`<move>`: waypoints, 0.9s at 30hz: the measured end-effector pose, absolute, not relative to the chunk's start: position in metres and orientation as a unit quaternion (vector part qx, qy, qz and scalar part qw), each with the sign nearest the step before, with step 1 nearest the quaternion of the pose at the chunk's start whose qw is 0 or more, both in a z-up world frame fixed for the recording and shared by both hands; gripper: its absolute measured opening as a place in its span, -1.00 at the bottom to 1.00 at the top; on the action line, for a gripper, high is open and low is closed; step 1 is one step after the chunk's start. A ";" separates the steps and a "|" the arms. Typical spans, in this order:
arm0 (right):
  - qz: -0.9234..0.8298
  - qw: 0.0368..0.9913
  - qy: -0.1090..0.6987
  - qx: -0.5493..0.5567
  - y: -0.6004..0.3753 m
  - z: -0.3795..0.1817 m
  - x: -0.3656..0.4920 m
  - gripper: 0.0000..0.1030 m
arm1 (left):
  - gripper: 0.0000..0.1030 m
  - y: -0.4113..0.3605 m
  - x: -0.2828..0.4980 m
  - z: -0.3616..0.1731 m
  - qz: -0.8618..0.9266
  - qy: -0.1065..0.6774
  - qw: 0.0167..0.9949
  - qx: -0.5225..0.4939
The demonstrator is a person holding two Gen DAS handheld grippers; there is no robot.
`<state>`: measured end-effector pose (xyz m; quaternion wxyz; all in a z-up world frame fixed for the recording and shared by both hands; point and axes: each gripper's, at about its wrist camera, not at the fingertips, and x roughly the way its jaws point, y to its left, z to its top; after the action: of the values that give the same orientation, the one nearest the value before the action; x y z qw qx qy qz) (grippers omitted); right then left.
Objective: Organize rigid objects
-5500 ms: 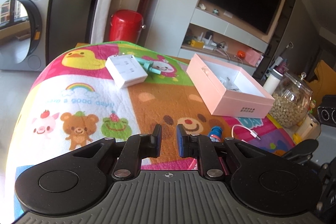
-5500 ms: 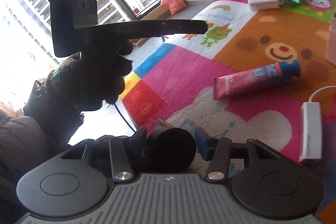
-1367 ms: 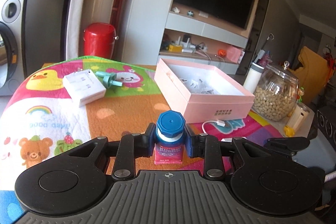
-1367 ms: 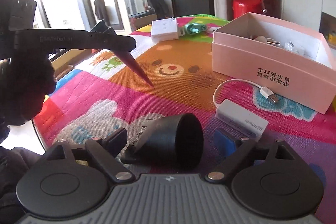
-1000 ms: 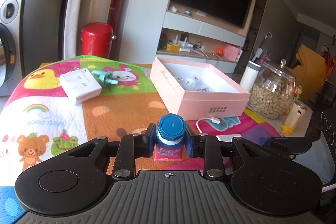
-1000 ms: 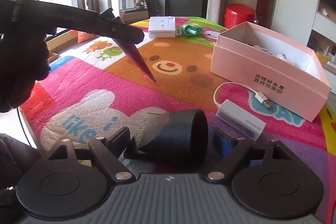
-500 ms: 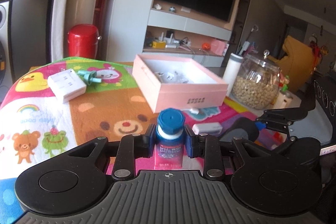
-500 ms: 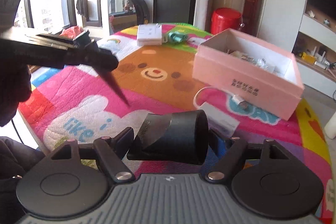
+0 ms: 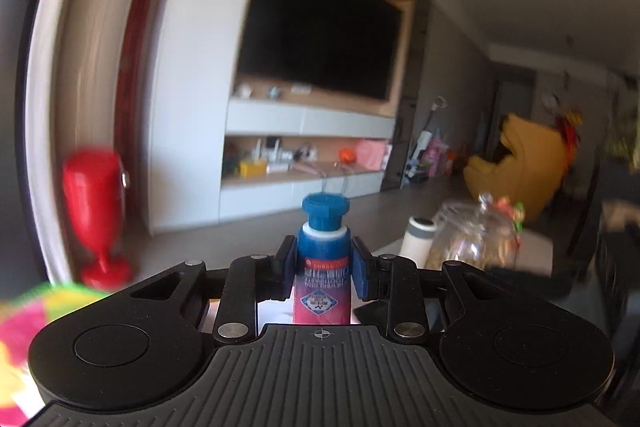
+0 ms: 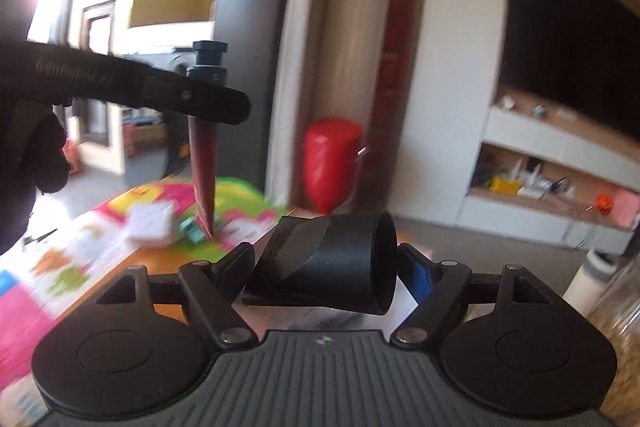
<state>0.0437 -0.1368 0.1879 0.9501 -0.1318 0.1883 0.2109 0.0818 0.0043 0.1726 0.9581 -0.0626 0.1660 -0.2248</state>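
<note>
**A:** Left wrist view: what did the left gripper (image 9: 324, 273) carry?

**B:** It was clenched on a pink tube (image 9: 322, 281) with a blue cap, standing upright between the blue pads (image 9: 360, 273), cap on top. The tube hung in the air with the TV wall behind it. A blurred red bin (image 9: 96, 211) stood at the left, a scrap of the colourful cartoon mat (image 9: 24, 315) showed at the lower left edge, and a white bottle (image 9: 416, 239) and a glass jar (image 9: 472, 243) stood at the right.

**A:** And from the right wrist camera?

**B:** At the left, a gloved hand (image 10: 24, 147) held the left gripper (image 10: 208, 95) out level, the tube (image 10: 204, 171) pointing down, its flat tail above the far edge of the mat (image 10: 80, 267). A white adapter (image 10: 150, 225) and a small teal object (image 10: 192, 231) lay blurred near that far edge.

**A:** The right gripper (image 10: 326, 269)?

**B:** It grasped a black tapered tube (image 10: 332, 263) lying crosswise, its round end toward the right finger. The jaws stood wide around it, both pads against it, lifted clear of the mat. The red bin (image 10: 328, 163) stood beyond it.
</note>
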 end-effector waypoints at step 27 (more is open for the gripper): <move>0.194 0.920 0.330 -0.084 -0.141 0.068 0.013 0.59 | -0.40 0.229 0.112 0.038 0.125 0.243 0.930 -0.248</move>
<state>0.0127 -0.1407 0.0683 0.9201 -0.0844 0.3298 0.1940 0.1117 0.2290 0.0382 0.9295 -0.2479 0.2430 0.1246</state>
